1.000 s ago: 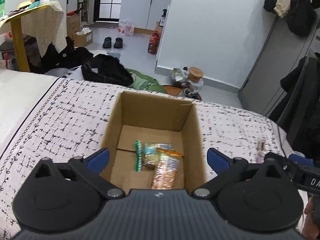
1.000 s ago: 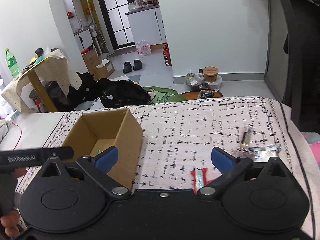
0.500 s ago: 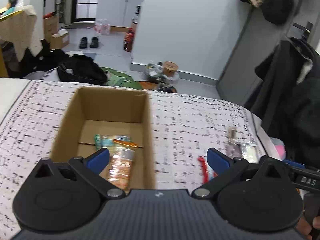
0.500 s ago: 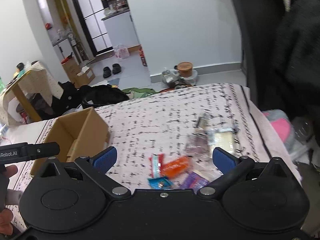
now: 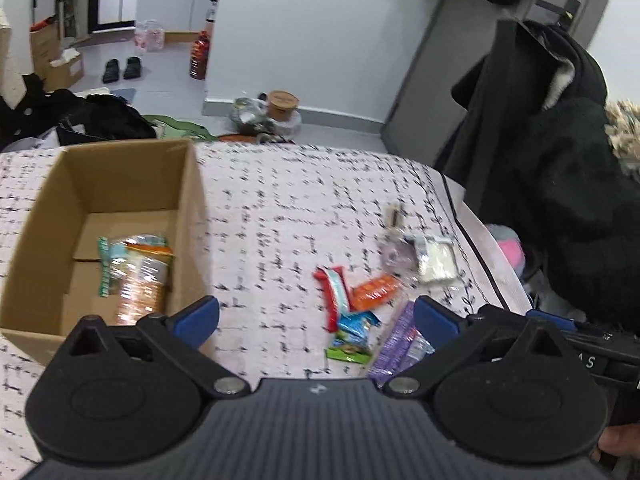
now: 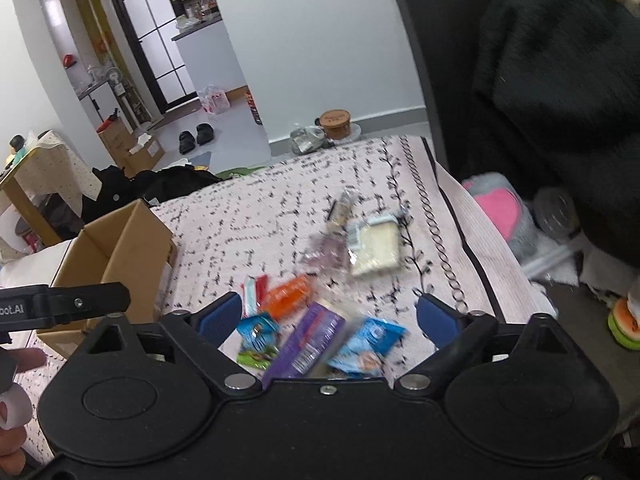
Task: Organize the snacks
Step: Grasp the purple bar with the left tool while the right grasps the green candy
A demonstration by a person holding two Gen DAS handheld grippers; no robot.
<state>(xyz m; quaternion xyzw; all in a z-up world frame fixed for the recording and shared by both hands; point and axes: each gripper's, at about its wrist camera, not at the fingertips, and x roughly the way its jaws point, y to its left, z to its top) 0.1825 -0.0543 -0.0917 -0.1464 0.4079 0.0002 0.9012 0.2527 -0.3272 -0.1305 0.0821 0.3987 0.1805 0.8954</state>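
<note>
Reach step: your right tongs (image 6: 328,316), jaws just narrowing yet clamping nothing, hang over the purple packet (image 6: 306,344); left tongs (image 5: 316,316) gape empty; next, straddle one packet and clench.

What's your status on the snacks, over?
Left gripper open, empty. Right gripper open, its jaws just narrowing, above purple packet, nothing gripped. Some snacks in cardboard box; pile loose on bedspread. Nothing blocking.

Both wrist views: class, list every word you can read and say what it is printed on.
"bot.AI": cut off at the picture's edge, on the black left tool's side bar.
"A S": partial white letters on the black right tool's side bar.
Colourful snack wrappers: print too blurred to read.
</note>
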